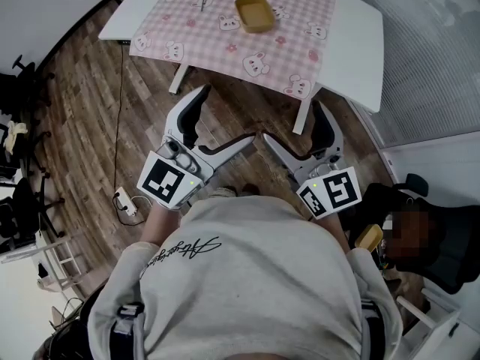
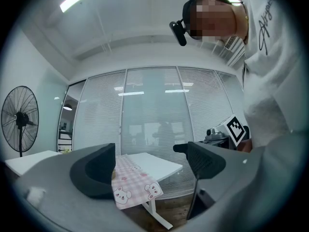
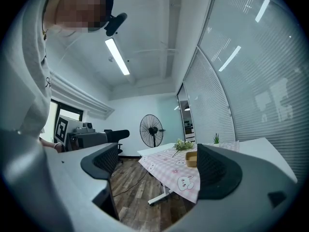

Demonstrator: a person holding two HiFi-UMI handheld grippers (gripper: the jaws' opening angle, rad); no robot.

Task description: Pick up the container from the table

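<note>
The tan container (image 1: 254, 13) sits on the pink checked cloth (image 1: 225, 47) covering the white surface (image 1: 358, 28) at 12 o'clock, well apart from the left hand-held gripper (image 1: 225, 118) and right hand-held gripper (image 1: 292, 122), both spread wide and empty, down toward 6 o'clock.

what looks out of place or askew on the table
Nothing stands out. The tan container sits upright on the bunny-print tablecloth, which lies flat across the white table with its front edge hanging over. No spill or damage shows.
</note>
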